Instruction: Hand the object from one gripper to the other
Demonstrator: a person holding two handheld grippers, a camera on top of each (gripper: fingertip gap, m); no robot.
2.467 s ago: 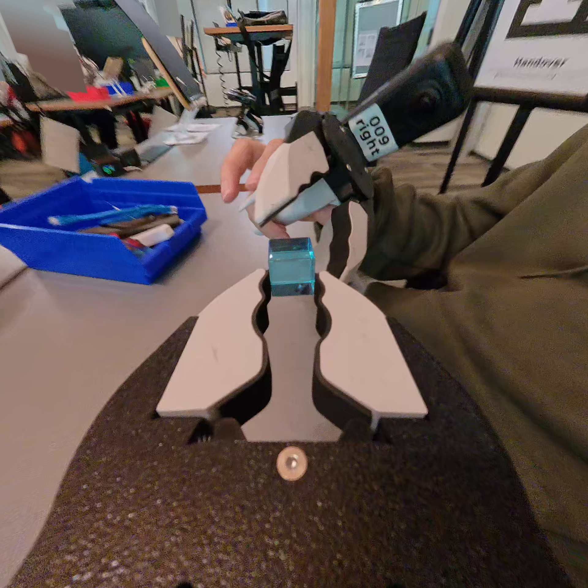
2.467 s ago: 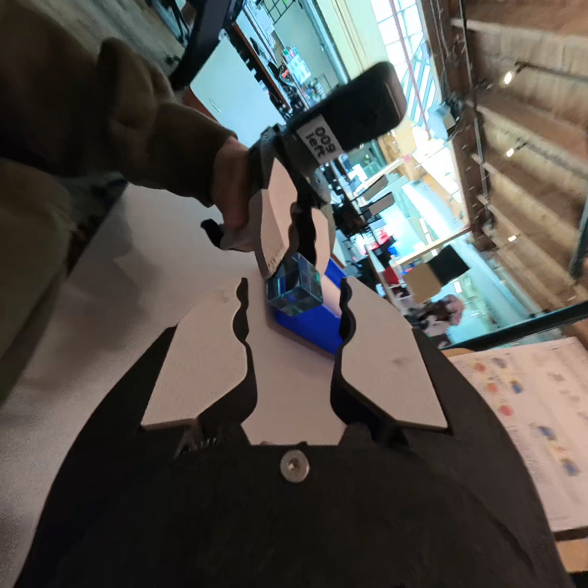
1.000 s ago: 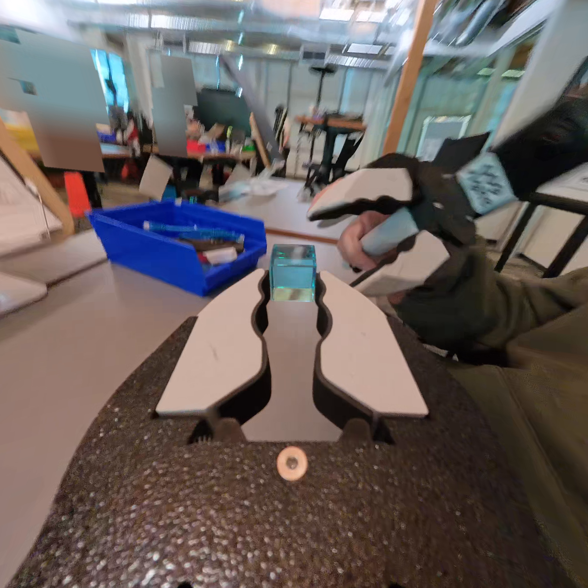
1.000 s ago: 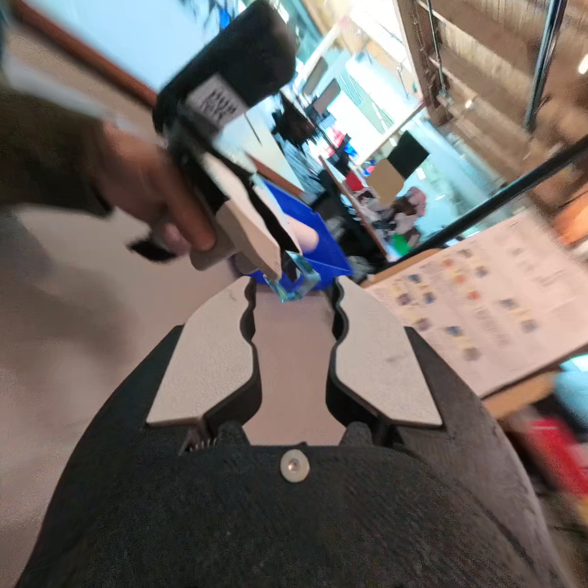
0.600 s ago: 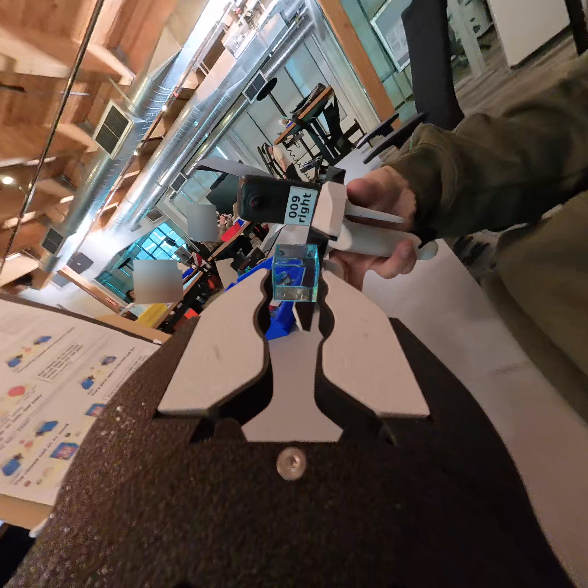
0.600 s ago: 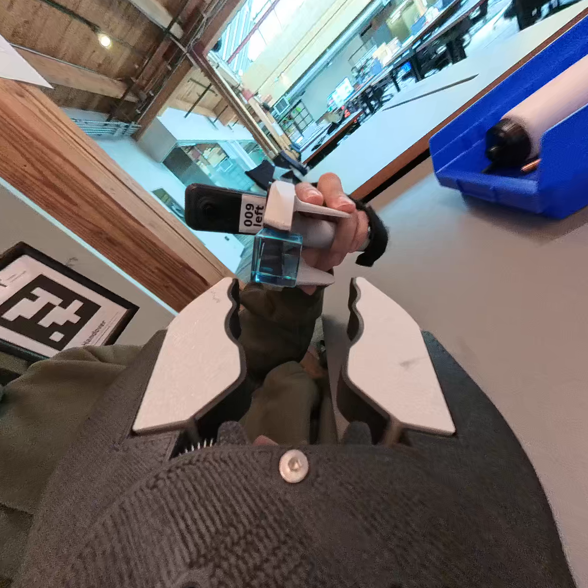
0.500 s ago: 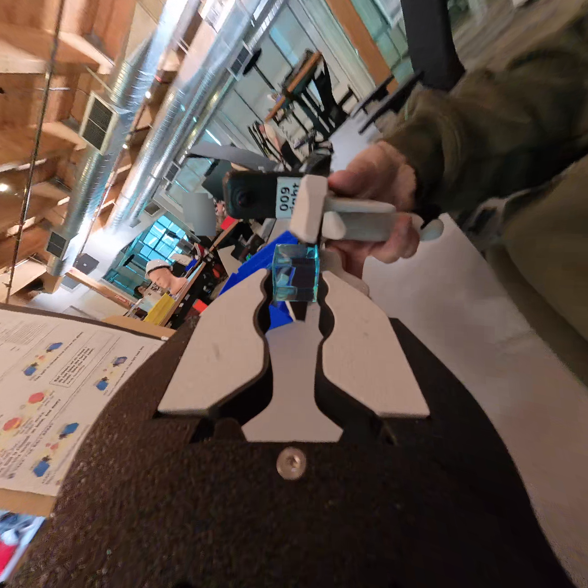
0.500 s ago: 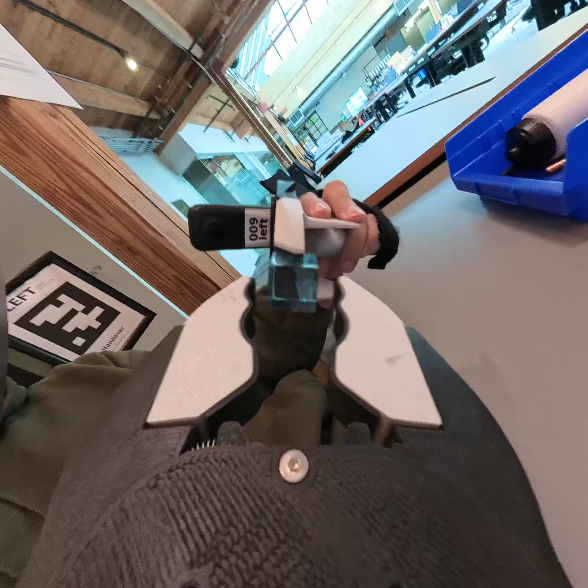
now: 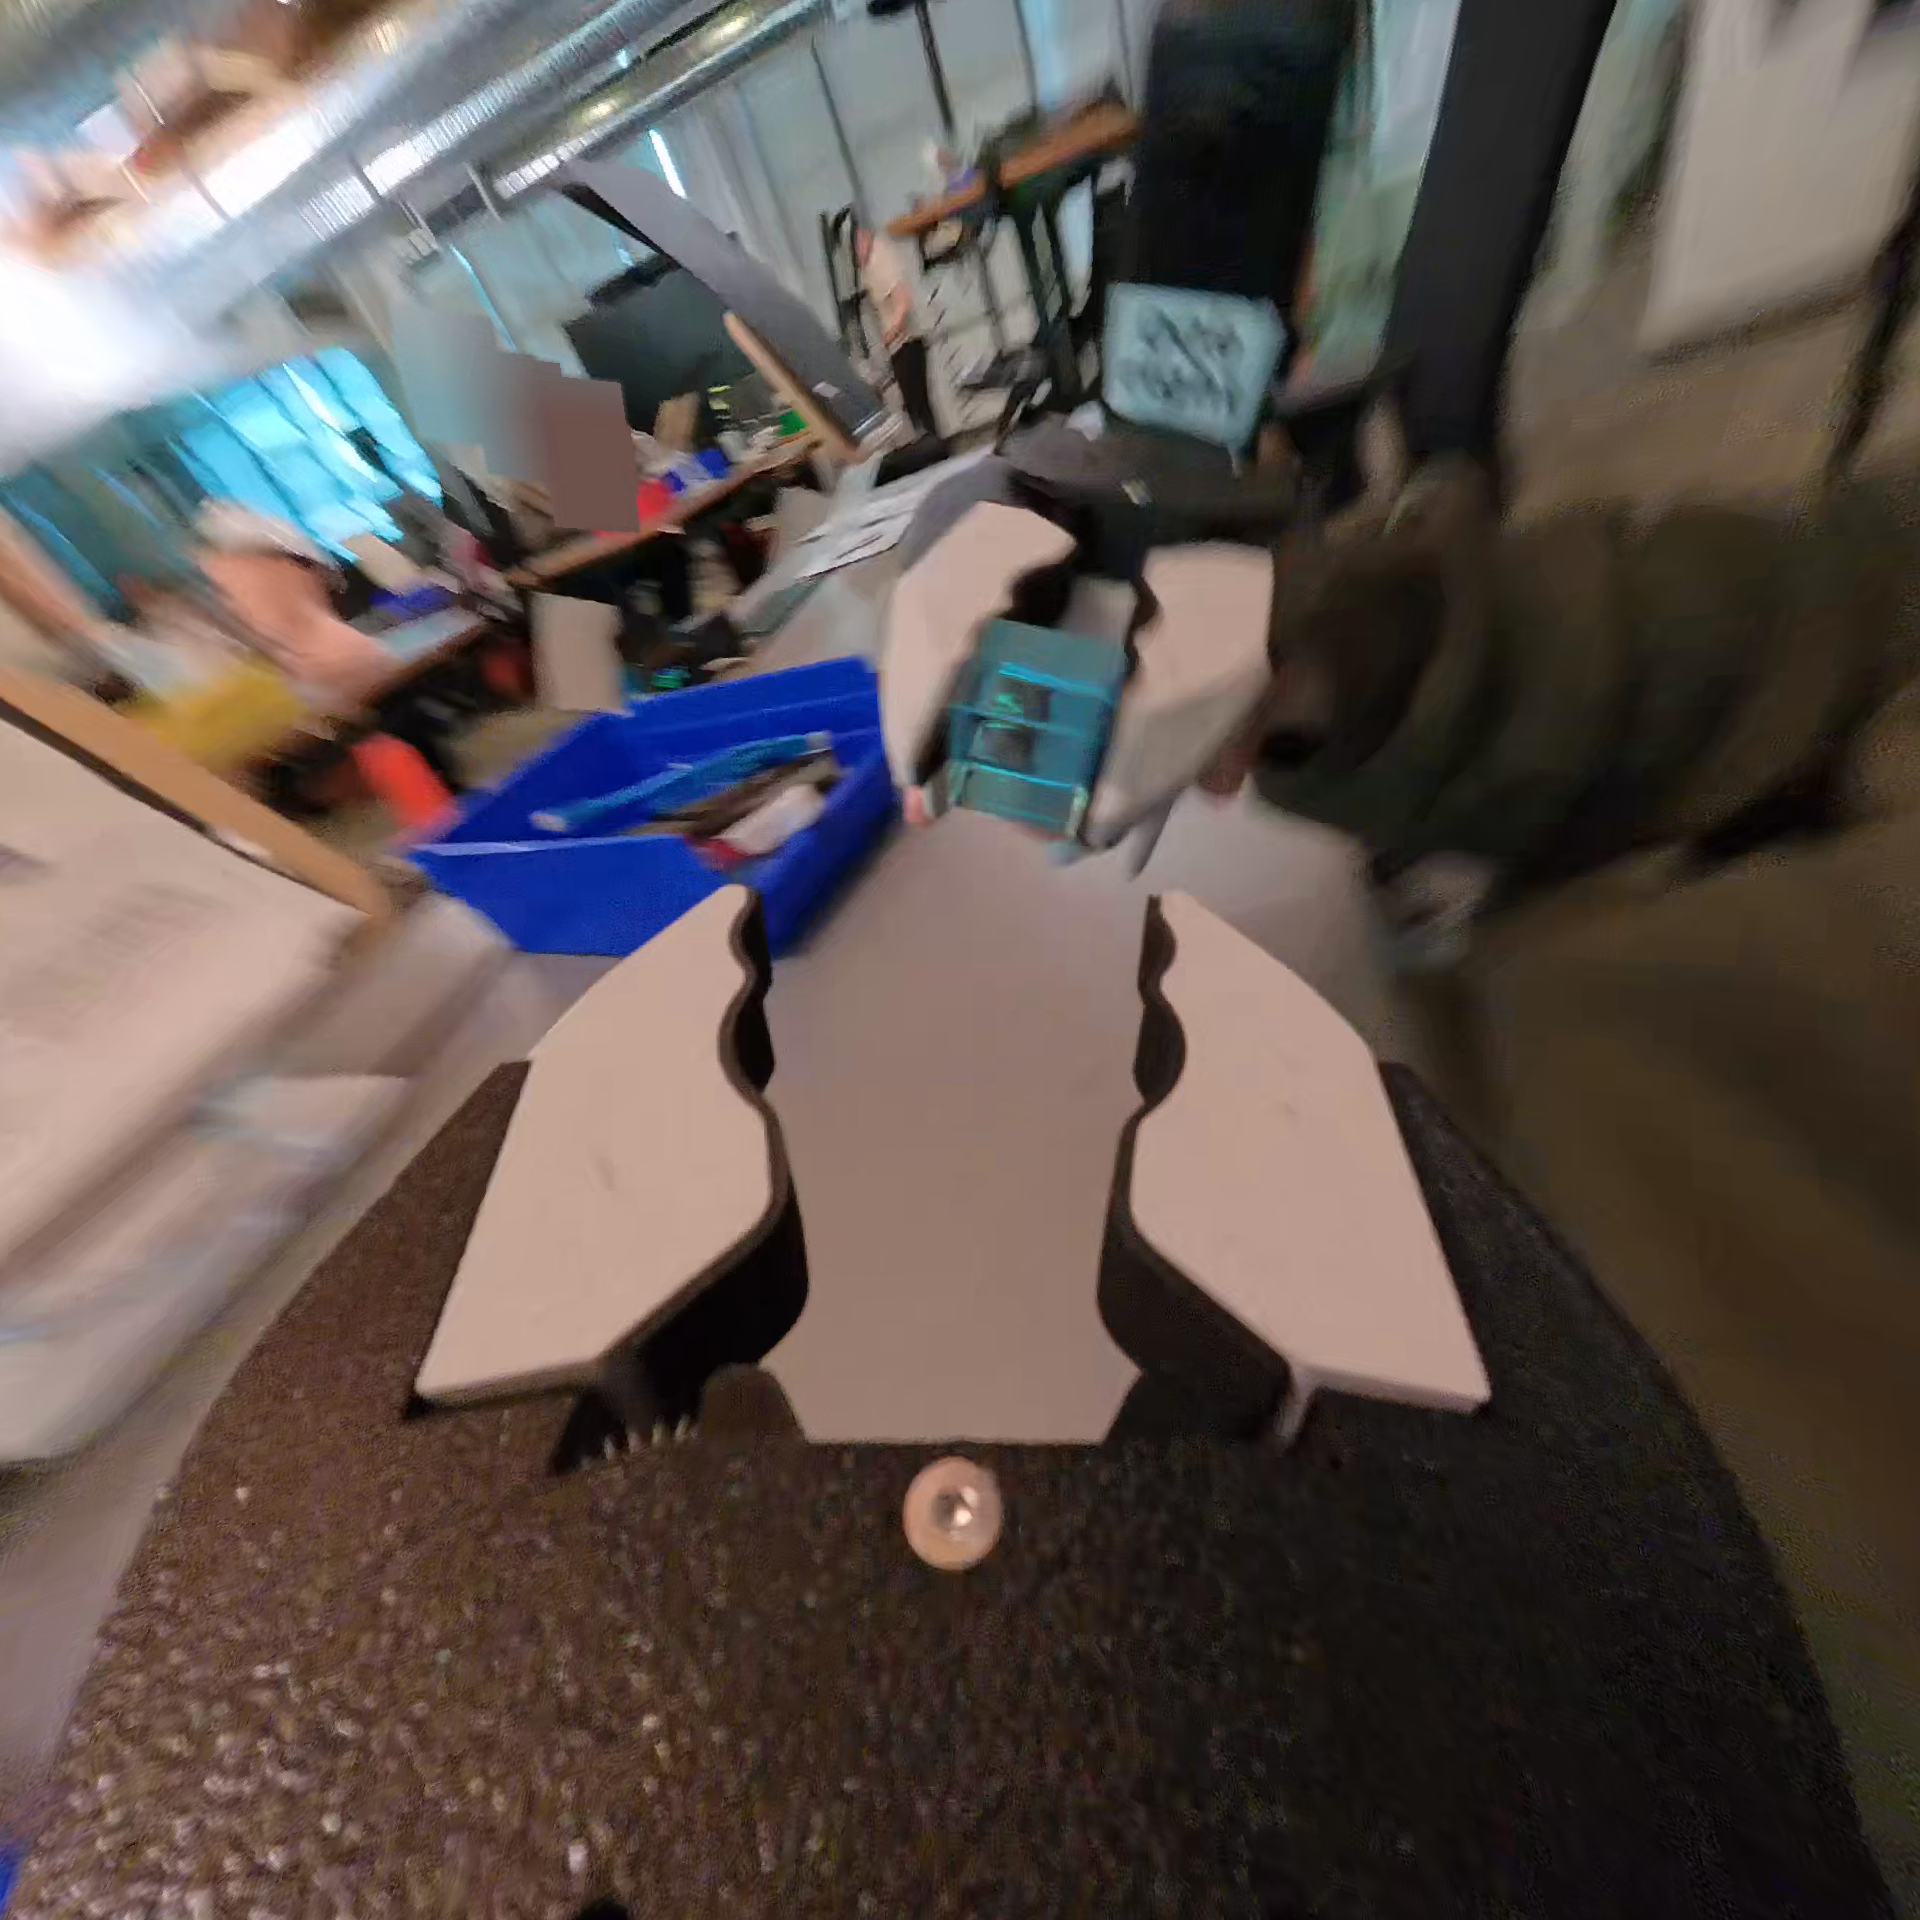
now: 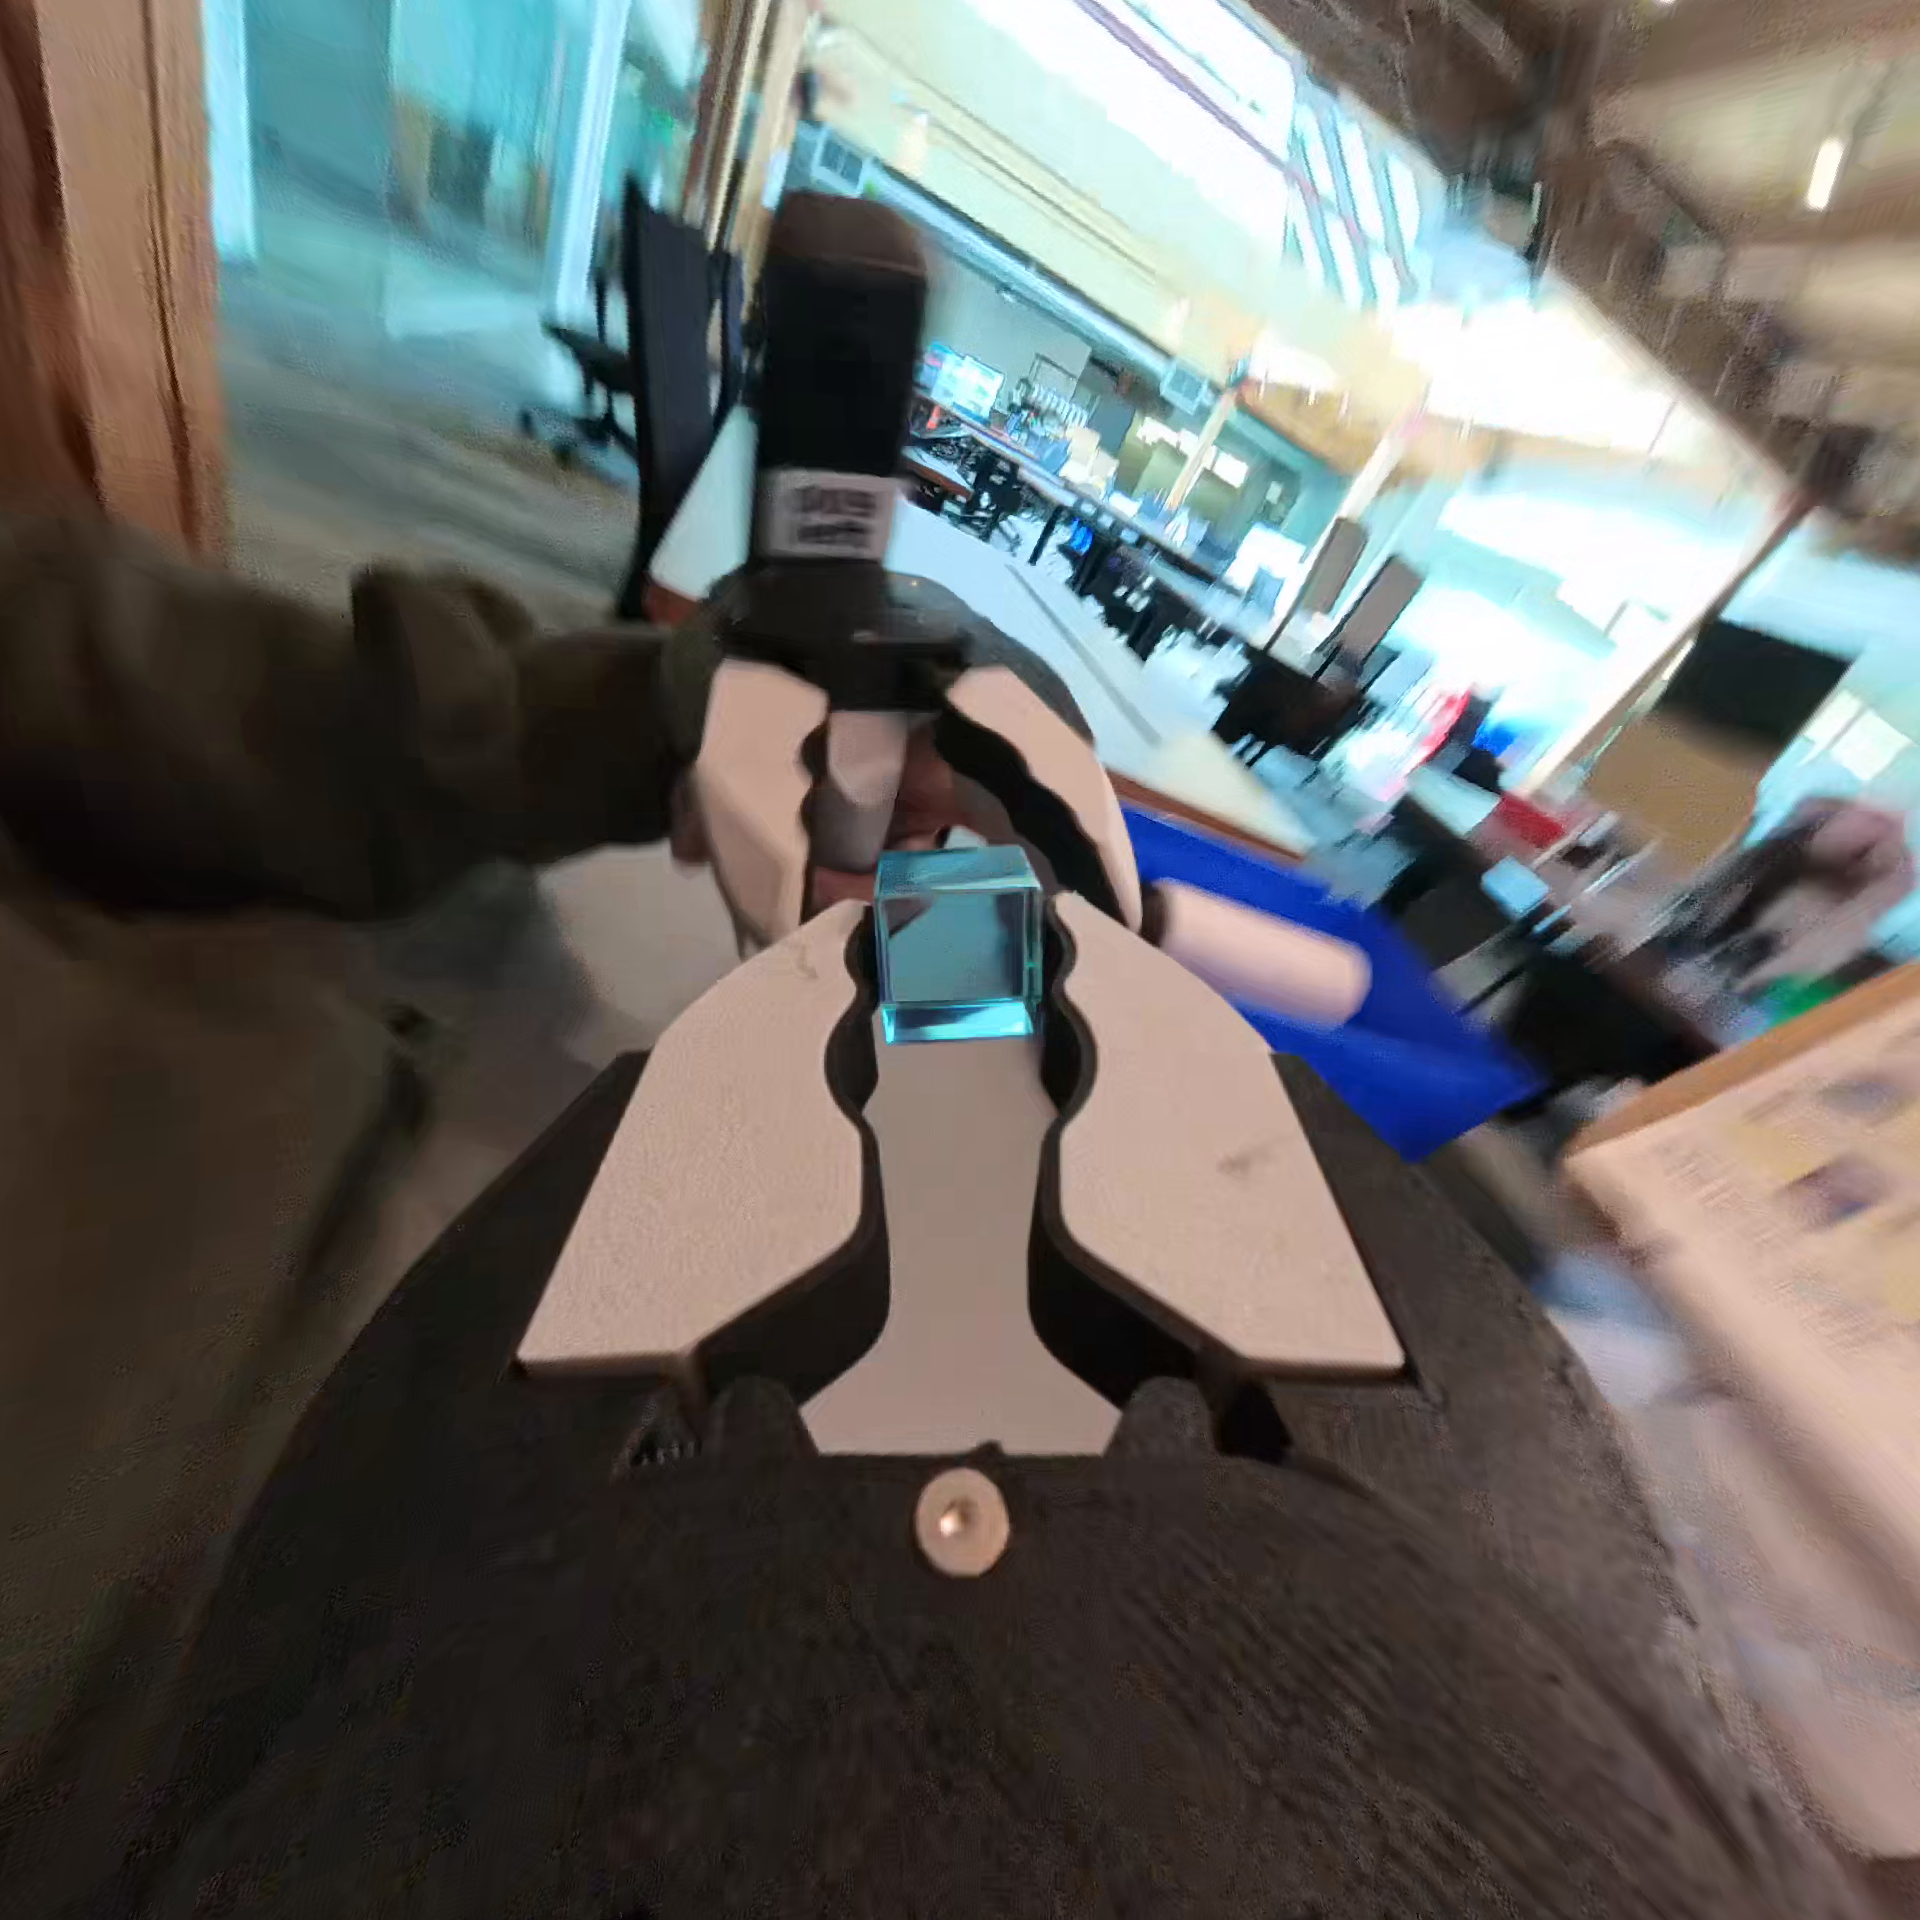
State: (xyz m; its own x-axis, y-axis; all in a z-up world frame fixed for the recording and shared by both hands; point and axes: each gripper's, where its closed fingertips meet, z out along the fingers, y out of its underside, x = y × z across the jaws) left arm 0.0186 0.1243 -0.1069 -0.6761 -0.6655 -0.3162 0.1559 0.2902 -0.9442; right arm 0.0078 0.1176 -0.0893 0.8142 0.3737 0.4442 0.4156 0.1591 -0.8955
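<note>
A clear teal cube (image 10: 956, 961) sits clamped between the fingertips of my right gripper (image 10: 956, 935), which is shut on it. In the left wrist view the same cube (image 9: 1023, 738) shows in the right gripper (image 9: 1023, 805), held in the air just beyond my left gripper (image 9: 951, 920). My left gripper is open and empty, its fingers wide apart and clear of the cube. In the right wrist view the left gripper's fingers (image 10: 753, 821) spread open just behind the cube. Both views are motion-blurred.
A blue bin (image 9: 623, 883) with several tools stands on the grey table (image 9: 312, 1039) to the left; it also shows in the right wrist view (image 10: 1351, 1029). A printed sheet (image 10: 1766, 1195) lies at the right. A green-sleeved arm (image 10: 312, 727) is on the left. Less than 4 cm separates the two grippers' tips.
The cube has passed from my left gripper to my right one. The right gripper shut on it, the left opened and drew back a little. Both grippers swung round.
</note>
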